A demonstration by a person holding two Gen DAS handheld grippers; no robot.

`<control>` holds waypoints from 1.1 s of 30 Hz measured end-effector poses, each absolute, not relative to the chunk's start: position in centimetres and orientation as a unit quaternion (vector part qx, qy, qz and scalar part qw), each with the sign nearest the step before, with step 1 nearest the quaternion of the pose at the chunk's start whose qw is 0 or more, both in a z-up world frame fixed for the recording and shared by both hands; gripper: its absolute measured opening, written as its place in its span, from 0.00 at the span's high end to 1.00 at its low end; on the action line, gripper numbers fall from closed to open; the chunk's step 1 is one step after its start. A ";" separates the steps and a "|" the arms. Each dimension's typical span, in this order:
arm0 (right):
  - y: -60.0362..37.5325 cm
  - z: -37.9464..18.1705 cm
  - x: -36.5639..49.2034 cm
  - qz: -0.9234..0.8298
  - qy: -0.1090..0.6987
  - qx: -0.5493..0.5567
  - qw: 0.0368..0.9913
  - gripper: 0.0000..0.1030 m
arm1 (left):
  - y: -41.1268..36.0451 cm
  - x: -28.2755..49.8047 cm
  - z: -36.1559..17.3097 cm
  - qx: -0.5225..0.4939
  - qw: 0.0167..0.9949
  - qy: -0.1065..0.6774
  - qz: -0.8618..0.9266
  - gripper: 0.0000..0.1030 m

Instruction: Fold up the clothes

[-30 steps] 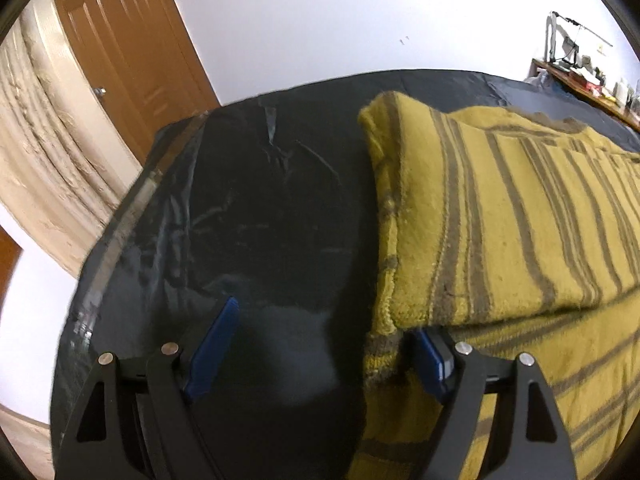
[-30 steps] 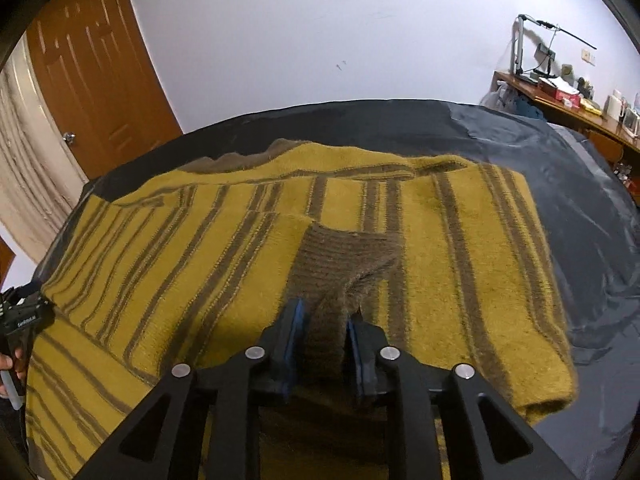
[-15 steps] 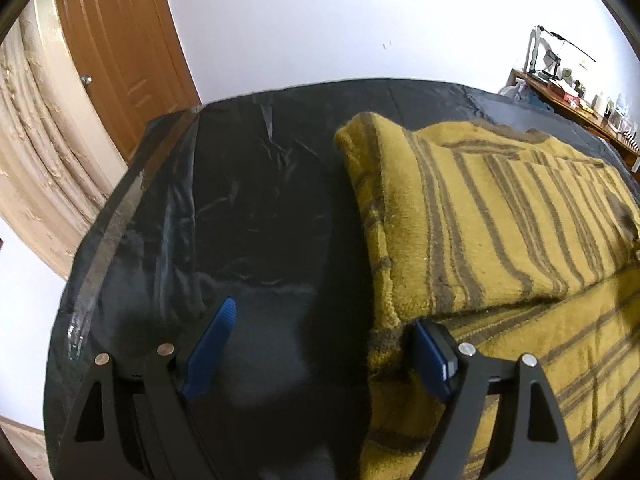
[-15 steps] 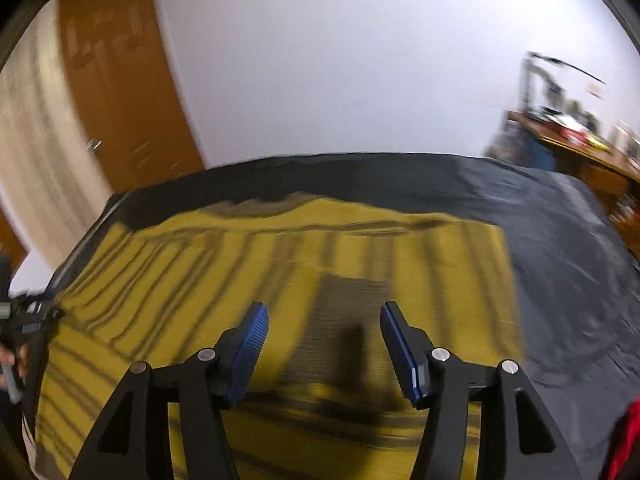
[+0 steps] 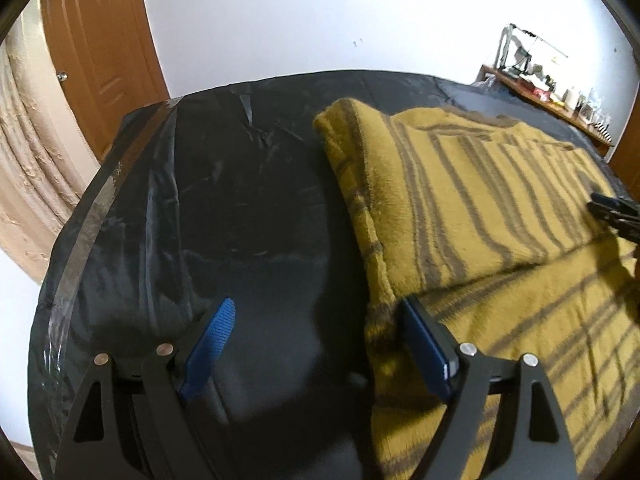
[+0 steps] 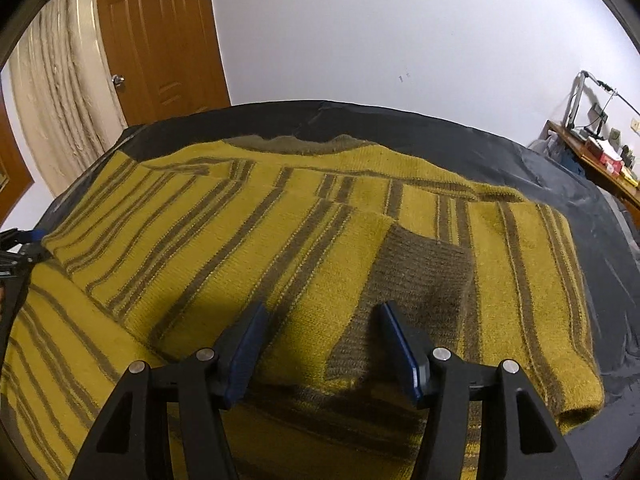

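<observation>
Yellow striped sweater point(image 6: 280, 248) flat on black sheet point(image 5: 240, 208)
Left gripper point(image 5: 320, 332) spread wide, empty; right gripper point(image 6: 320, 340) just opened, empty; brown cuff point(image 6: 420, 280) seen only from right.

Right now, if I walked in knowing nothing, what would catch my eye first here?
The mustard-yellow sweater with dark stripes, spread with its sleeves folded in over a black sheet on the table. Next, the brown ribbed cuff lying on its middle, just beyond the right gripper, whose blue-padded jaws have just opened and hold nothing. The left gripper gapes wide at the sweater's left edge.
</observation>
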State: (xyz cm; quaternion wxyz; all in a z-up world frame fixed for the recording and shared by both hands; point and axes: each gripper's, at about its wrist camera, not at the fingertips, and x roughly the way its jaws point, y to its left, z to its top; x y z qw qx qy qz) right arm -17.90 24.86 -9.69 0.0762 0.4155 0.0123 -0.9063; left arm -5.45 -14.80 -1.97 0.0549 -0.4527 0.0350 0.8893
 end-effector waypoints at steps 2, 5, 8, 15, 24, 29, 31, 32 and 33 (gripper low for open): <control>25.1 -9.6 -17.9 -0.907 0.011 0.415 0.076 0.41 | -15.2 -4.9 -1.5 -0.451 0.046 0.036 0.891 0.15; 25.1 -9.5 -17.5 -0.907 0.010 0.415 0.075 0.41 | -16.4 -4.0 -1.0 -0.451 0.028 0.023 0.892 0.15; 24.9 -9.4 -17.4 -0.907 0.013 0.415 0.072 0.40 | -16.7 -3.9 0.3 -0.440 0.041 -0.029 0.897 0.15; 24.6 -9.5 -17.7 -0.908 0.009 0.414 0.068 0.40 | -9.6 -7.0 2.5 -0.415 0.101 -0.049 0.903 0.15; 25.9 -9.2 -17.1 -0.911 -0.024 0.407 0.068 0.40 | -5.3 -13.9 -3.2 -0.484 -0.011 0.036 0.874 0.15; 26.9 -8.1 -16.4 -0.917 -0.043 0.395 0.048 0.40 | -8.0 -15.2 -3.8 -0.484 -0.030 -0.010 0.874 0.13; 26.7 -7.6 -16.7 -0.918 -0.043 0.391 0.051 0.40 | -8.4 -15.8 -3.8 -0.483 -0.038 -0.010 0.875 0.13; 26.4 -7.4 -16.9 -0.918 -0.042 0.390 0.057 0.40 | -8.5 -16.1 -3.8 -0.484 -0.038 -0.012 0.874 0.12; 25.9 -7.4 -17.2 -0.918 -0.035 0.391 0.062 0.40 | -8.5 -16.3 -3.8 -0.483 -0.040 -0.011 0.874 0.12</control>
